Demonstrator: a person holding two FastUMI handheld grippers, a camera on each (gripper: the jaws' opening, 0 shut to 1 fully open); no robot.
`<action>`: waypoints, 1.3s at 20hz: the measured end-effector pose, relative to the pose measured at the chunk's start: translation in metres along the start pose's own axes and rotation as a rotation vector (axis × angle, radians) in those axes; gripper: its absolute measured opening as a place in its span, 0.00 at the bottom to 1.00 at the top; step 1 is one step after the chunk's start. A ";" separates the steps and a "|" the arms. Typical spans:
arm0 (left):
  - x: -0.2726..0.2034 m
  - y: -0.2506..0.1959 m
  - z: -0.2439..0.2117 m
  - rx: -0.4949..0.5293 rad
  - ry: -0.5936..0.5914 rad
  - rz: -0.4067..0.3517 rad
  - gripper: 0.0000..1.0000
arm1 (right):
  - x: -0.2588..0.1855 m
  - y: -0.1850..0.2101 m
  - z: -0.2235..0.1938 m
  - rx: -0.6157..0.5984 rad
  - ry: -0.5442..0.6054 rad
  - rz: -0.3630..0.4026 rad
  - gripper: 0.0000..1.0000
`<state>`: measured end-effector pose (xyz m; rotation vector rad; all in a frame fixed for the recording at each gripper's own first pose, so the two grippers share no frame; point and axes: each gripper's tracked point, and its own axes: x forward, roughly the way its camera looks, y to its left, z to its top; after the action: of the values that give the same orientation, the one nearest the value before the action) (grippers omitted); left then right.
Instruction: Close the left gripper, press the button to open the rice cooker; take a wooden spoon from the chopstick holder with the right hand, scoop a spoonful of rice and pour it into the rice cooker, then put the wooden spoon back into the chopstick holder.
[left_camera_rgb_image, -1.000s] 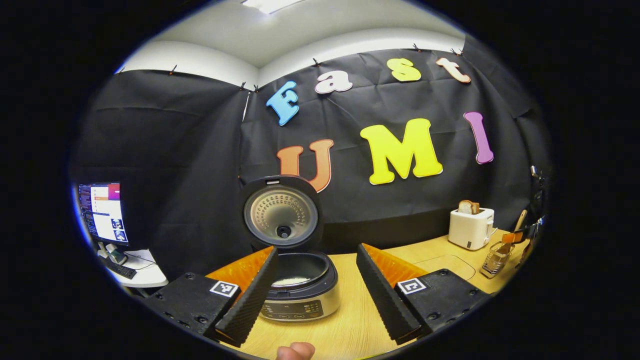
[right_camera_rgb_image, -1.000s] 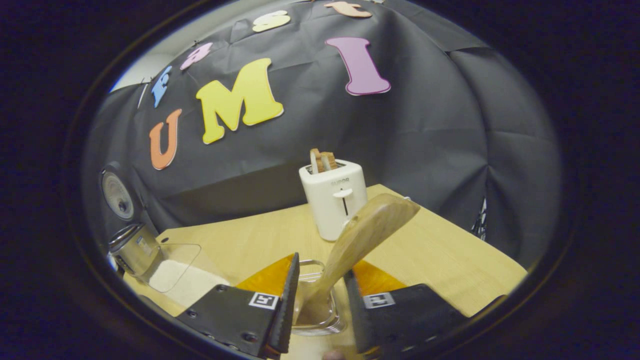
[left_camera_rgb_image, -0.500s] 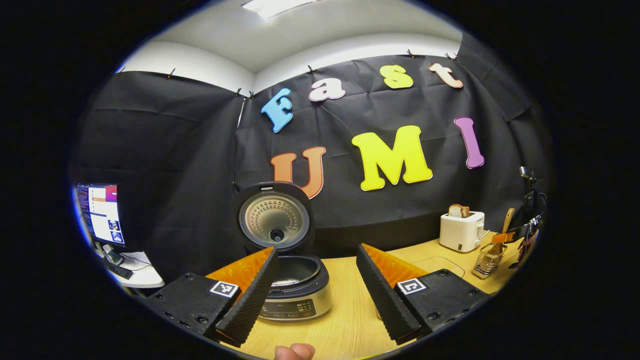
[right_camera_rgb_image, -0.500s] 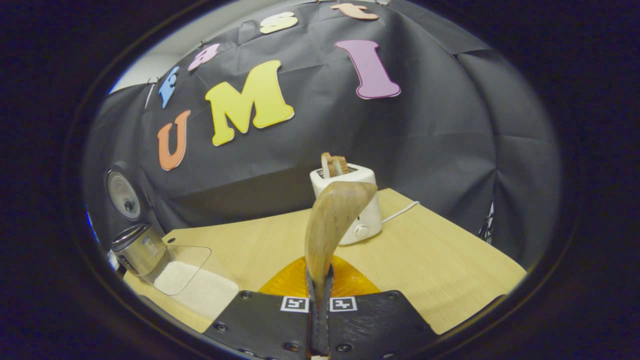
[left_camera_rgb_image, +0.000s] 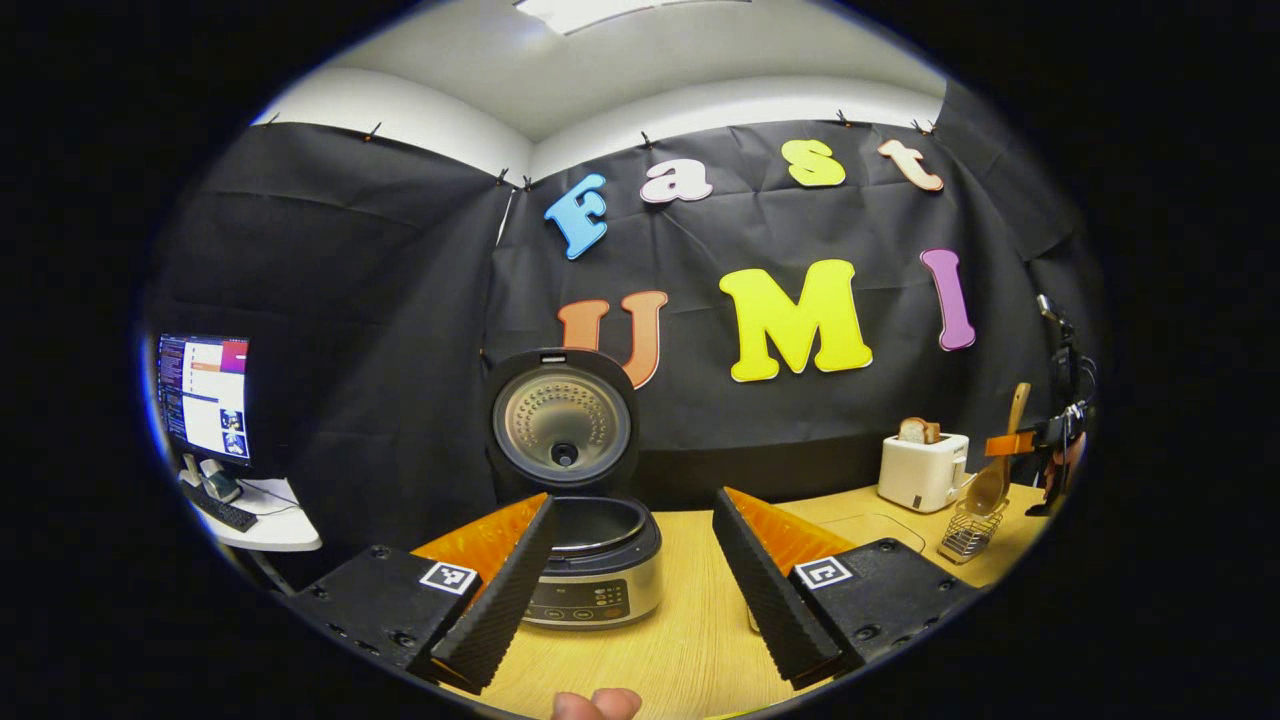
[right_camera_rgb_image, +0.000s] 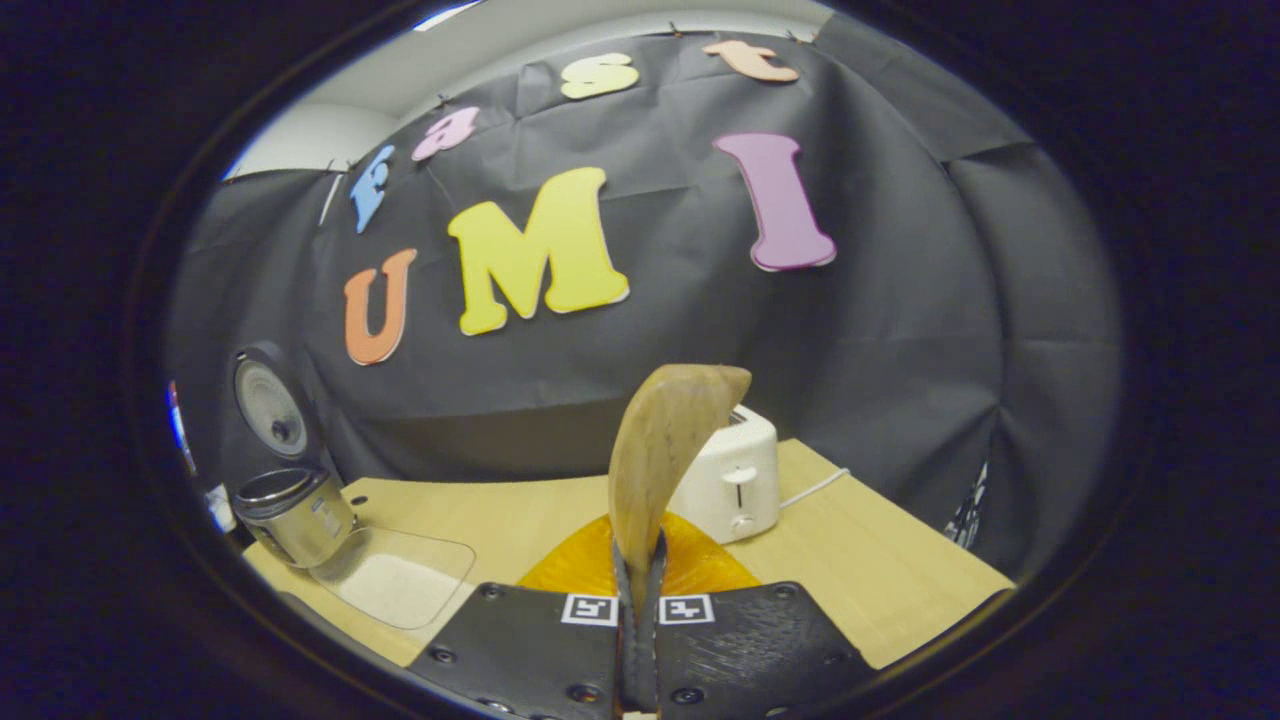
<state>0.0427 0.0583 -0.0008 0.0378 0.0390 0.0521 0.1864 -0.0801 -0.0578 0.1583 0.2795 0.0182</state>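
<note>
The rice cooker stands with its lid up, just beyond my left gripper, whose fingers are open with nothing between them. My right gripper is shut on the wooden spoon, which rises upright from its fingers. Seen from the left gripper view, the spoon hangs just over the wire chopstick holder, held by the right gripper at the far right. A clear tray of rice lies next to the cooker.
A white toaster with bread in it stands at the back of the wooden table, its cord trailing right. Off the table's left side, a monitor sits on a small desk. A fingertip shows at the bottom edge.
The right gripper shut on the spoon and lifted it up out of the chopstick holder. The left gripper drew back a little from the open cooker.
</note>
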 end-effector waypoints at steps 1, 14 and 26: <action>0.000 -0.002 -0.002 -0.007 -0.001 -0.011 0.99 | -0.001 0.017 0.010 -0.025 -0.012 0.025 0.00; -0.005 0.046 -0.007 -0.051 -0.004 0.022 0.99 | 0.062 0.210 -0.063 -0.263 0.189 0.187 0.00; -0.012 0.086 -0.003 -0.063 -0.002 0.058 0.99 | 0.077 0.243 -0.132 -0.325 0.342 0.124 0.00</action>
<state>0.0258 0.1431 0.0001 -0.0236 0.0341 0.1109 0.2252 0.1832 -0.1661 -0.1535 0.6024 0.2138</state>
